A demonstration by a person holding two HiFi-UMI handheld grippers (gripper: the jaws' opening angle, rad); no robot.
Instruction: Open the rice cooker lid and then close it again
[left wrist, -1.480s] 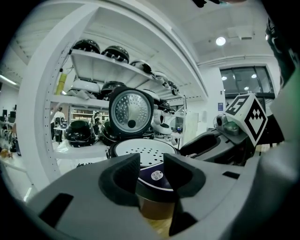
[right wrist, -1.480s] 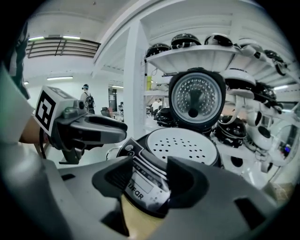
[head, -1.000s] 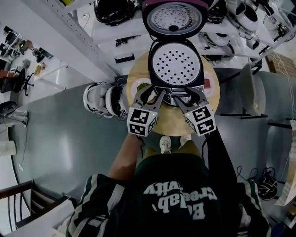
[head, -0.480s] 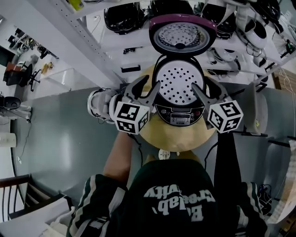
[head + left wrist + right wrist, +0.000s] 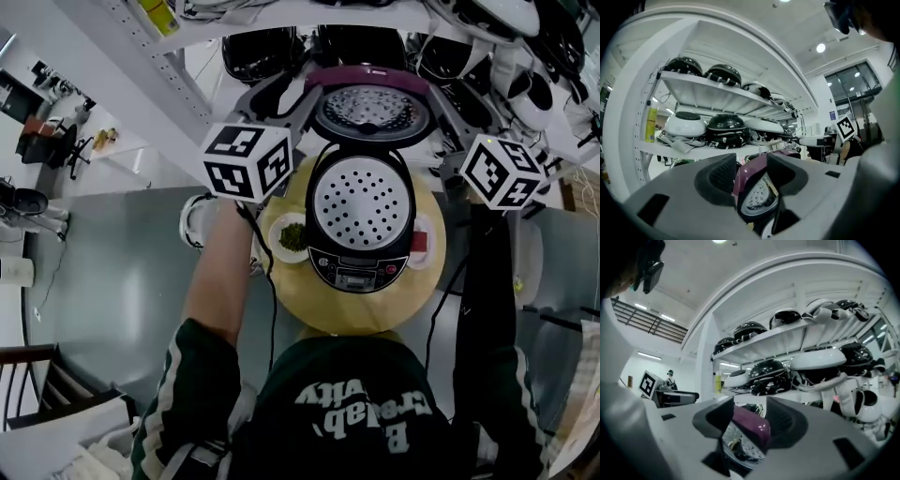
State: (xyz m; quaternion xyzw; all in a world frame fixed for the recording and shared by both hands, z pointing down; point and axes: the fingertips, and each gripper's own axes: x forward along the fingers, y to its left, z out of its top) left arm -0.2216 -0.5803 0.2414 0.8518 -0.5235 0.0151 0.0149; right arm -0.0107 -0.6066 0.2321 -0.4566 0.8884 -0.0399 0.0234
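The rice cooker (image 5: 361,267) stands on a round wooden table (image 5: 347,314). Its purple-rimmed lid (image 5: 370,114) is raised upright, and the perforated inner tray (image 5: 361,202) is exposed. My left gripper (image 5: 298,86) is up at the lid's left edge, pointing level. Its jaws have just been opening, and the purple rim (image 5: 754,197) shows between them with no clear pressing. My right gripper (image 5: 445,141) is at the lid's right edge. Its jaws have just closed slightly but still stand wide, with the rim (image 5: 750,425) in their gap. In the gripper views I see the left gripper (image 5: 751,176) and the right gripper (image 5: 749,420).
A small dish of green food (image 5: 292,236) sits left of the cooker and a dish with red food (image 5: 422,239) right of it. White shelves (image 5: 187,84) behind hold several other cookers. Another white cooker (image 5: 192,220) sits on the floor at the left.
Both grippers have risen from the cooker's front panel to either side of the raised lid and spread apart. The lid has stayed upright.
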